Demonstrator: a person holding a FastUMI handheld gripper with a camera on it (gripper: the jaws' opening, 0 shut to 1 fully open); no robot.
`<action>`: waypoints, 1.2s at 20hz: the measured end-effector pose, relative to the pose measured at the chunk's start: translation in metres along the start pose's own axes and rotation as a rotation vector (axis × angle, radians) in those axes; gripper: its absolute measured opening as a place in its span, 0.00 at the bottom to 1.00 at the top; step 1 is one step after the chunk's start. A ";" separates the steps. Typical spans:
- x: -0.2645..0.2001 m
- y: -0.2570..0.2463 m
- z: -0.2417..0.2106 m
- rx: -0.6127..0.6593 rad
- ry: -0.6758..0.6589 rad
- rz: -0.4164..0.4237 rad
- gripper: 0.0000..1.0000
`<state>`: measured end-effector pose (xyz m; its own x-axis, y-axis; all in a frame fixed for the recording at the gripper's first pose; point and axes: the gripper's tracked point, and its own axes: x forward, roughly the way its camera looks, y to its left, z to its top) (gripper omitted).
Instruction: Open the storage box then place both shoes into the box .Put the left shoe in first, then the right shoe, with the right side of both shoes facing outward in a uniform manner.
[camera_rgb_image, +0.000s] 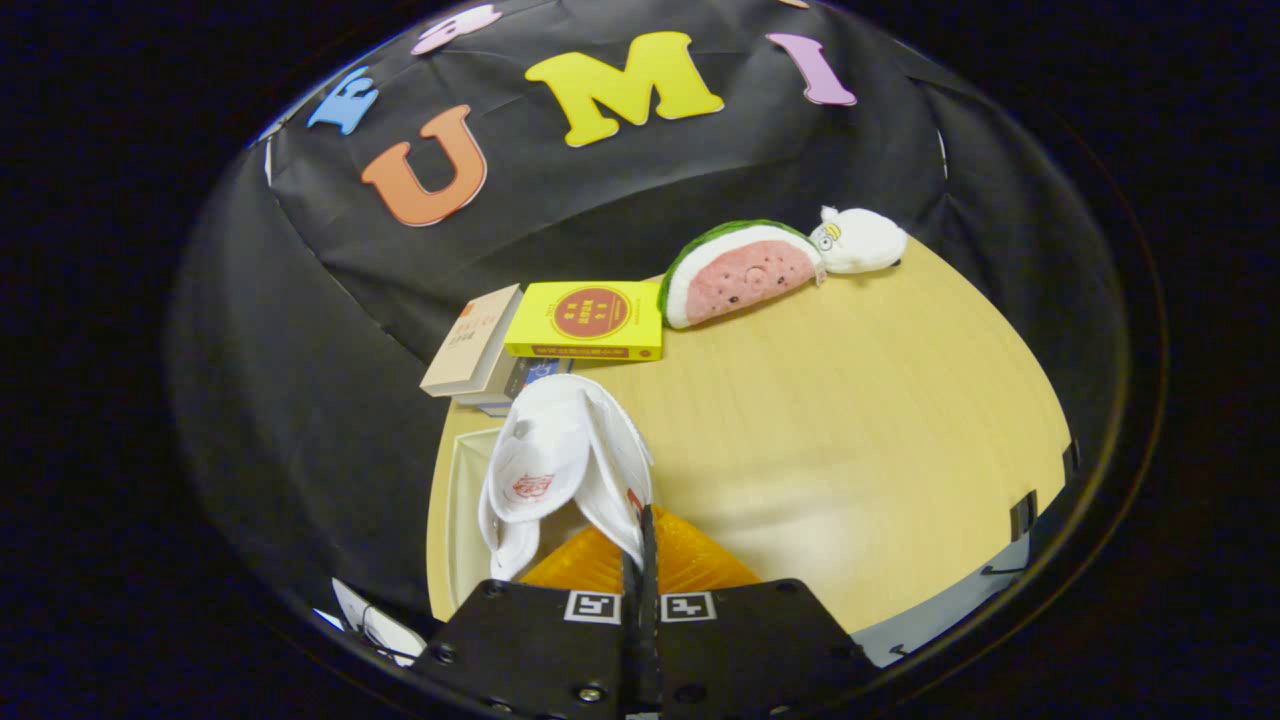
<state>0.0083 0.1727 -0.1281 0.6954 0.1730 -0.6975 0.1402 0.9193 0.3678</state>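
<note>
The claw (640, 560) is closed down tight on the edge of a white slipper (560, 470), its two fingers pinching the soft material with almost no gap between them. The slipper rises just ahead of the fingers, tilted up off the tabletop (850, 420), its sole folded and its open side turned toward the booth wall. A second piece of white slipper material hangs lower, beside the fingers. Directly under the fingers lies an orange ribbed surface (690, 560), and beside it a pale box wall (462, 500) runs along the tabletop's near edge. Beyond the slipper, along the far edge, sit a yellow book (588, 320) and a tan book (475, 342) on a small stack. Further along lie a watermelon plush (740, 272) and a white plush (862, 240).
</note>
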 end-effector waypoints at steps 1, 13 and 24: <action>0.006 0.013 -0.006 0.006 -0.004 -0.009 0.00; 0.050 0.031 -0.043 0.052 -0.178 -0.203 0.00; 0.072 0.053 -0.040 0.061 -0.253 -0.113 0.28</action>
<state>0.0380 0.2484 -0.1836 0.8254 -0.0300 -0.5637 0.2635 0.9036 0.3377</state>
